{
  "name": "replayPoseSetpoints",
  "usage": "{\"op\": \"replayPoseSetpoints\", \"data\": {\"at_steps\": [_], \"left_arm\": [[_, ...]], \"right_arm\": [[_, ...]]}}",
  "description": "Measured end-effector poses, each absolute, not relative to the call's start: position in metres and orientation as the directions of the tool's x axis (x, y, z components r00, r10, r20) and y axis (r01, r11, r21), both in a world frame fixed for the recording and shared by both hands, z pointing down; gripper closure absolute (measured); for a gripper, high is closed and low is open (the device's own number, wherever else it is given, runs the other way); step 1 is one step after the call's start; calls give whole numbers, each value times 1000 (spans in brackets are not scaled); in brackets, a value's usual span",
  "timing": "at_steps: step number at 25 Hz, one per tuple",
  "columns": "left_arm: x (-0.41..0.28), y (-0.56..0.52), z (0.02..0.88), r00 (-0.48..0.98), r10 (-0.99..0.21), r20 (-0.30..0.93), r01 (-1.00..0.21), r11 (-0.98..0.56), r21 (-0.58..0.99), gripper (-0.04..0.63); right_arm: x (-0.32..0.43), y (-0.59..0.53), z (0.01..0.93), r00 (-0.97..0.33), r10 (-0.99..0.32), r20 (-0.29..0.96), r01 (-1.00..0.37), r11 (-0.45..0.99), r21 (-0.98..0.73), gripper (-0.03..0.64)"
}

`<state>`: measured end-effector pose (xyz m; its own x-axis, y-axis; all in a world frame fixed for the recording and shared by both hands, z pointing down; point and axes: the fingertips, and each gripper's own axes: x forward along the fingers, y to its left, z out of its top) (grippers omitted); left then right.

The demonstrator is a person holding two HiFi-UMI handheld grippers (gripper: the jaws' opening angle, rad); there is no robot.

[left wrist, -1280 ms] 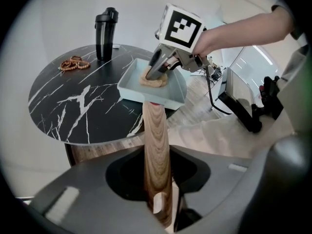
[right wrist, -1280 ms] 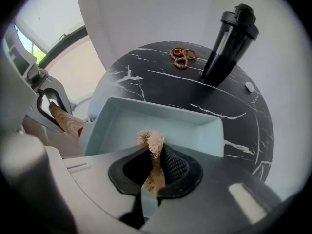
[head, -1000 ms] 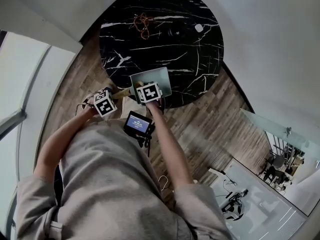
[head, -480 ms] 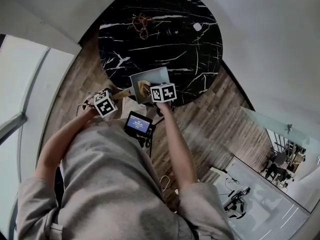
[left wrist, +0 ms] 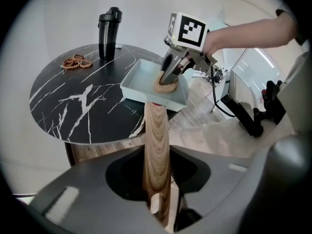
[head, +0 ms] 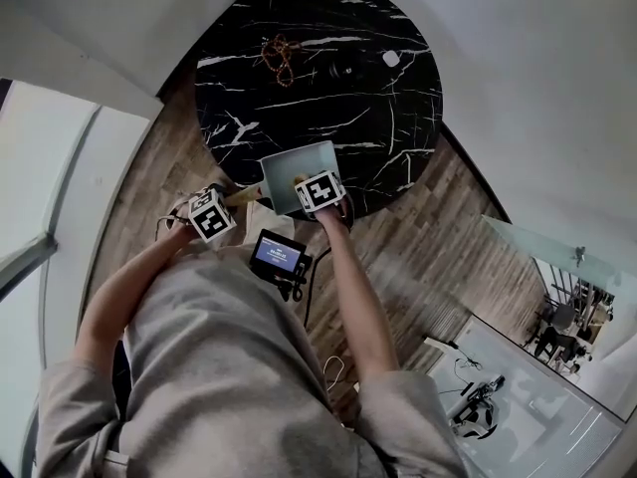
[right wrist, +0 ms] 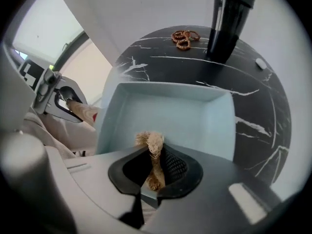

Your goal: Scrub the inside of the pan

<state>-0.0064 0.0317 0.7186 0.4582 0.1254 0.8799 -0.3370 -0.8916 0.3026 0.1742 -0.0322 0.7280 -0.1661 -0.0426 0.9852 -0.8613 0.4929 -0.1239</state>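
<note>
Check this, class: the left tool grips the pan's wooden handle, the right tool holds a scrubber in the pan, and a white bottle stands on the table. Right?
The bottle is black, not white; the left gripper view shows it. The left tool does grip the wooden handle, and the right tool holds the scrubber in the pan.

Your pale blue square pan (right wrist: 185, 113) rests level at the near edge of the black marble table (head: 328, 68). Its wooden handle (left wrist: 156, 140) juts off the edge toward you. A tan fibrous scrubber (left wrist: 166, 86) sits inside on the pan's floor.
</note>
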Motion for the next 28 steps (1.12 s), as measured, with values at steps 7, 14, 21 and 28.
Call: {"op": "replayPoseSetpoints", "data": {"at_steps": [7,14,21,28], "left_arm": [[-5,30,720,458,118,881,-344,-891,298,486],[-5,26,721,466,78,881,-313,-917,247,479],[-3,8,685,602,-43,798,-284,-945,162,398],[-7,-7,592,762,-233,604,-298,-955,7,417]], "right_arm": [[114,-5,734,-328,74,942,-818,475,-323,569],[117,-28,710,-581,-81,810,-811,136,-569,569],[121,-49,623,-674,-423,605,-694,82,-716,568],[143,-25,509,-546,-698,463,-747,156,-646,566]]}}
